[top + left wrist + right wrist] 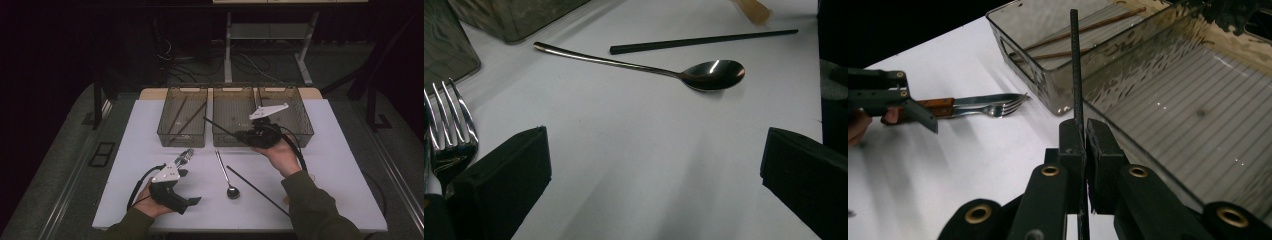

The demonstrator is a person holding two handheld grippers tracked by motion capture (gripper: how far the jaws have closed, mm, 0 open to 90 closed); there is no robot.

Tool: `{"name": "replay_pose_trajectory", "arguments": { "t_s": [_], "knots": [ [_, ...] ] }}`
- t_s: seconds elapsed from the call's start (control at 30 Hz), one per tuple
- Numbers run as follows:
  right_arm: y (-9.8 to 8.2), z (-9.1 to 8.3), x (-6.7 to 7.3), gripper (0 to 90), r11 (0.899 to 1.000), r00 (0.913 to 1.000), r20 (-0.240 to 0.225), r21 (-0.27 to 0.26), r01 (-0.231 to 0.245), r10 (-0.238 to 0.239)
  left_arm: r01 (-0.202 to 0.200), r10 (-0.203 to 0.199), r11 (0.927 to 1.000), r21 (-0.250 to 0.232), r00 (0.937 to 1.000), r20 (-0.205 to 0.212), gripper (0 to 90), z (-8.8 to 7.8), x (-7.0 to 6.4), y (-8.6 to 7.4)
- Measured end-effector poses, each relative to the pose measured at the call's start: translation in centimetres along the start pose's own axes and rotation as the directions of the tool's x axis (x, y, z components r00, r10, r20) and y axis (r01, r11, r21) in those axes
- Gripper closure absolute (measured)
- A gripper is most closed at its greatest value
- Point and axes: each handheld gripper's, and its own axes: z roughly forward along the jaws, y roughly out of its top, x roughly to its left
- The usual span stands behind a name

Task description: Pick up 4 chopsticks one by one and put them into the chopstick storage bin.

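Pinching a black chopstick (1076,65), the right gripper (248,135) hung over the front edge of the middle bin (235,116); its fingers (1071,145) were pressed together on the stick, which ran up between them and pointed toward the left bin (1048,40). In the high view the held chopstick (220,127) slanted from the gripper up and left, across the gap between the left bin (183,116) and the middle one. Two brown sticks (185,117) lay inside the left bin. The right bin (295,112) sat behind the right hand (281,155).

The left gripper (192,201) rested low at the near left of the desk (330,165), fingers (509,175) spread wide with bare desk between them. A fork (449,130) lay just beside its left finger, tines pointing toward the bins; in the right gripper view the fork (993,107) showed a wooden handle, with what looked like a knife blade alongside.

A spoon (226,175) lay mid-desk, bowl toward the person. A second black chopstick (257,190) lay just right of it, untouched, running diagonally toward the right sleeve (315,210).
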Motion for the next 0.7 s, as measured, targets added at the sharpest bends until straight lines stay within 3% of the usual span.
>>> {"name": "replay_pose_trajectory", "arguments": {
  "t_s": [0.27,0.7],
  "knots": [
    [1.9,1.7,0.2,86.2,1.0,0.9999,0.008,0.011,0.015,-0.015,0.007,-0.007,1.0,0.003,1.0,0.001,0.0,-0.1,-0.1,0.0],
    [5.3,5.1,-0.4,86.2,0.999,0.9986,0.051,0.037,-0.01,0.008,0.008,-0.008,1.0,-0.006,1.0,0.003,0.0,0.0,-0.1,0.1]
  ]
}}
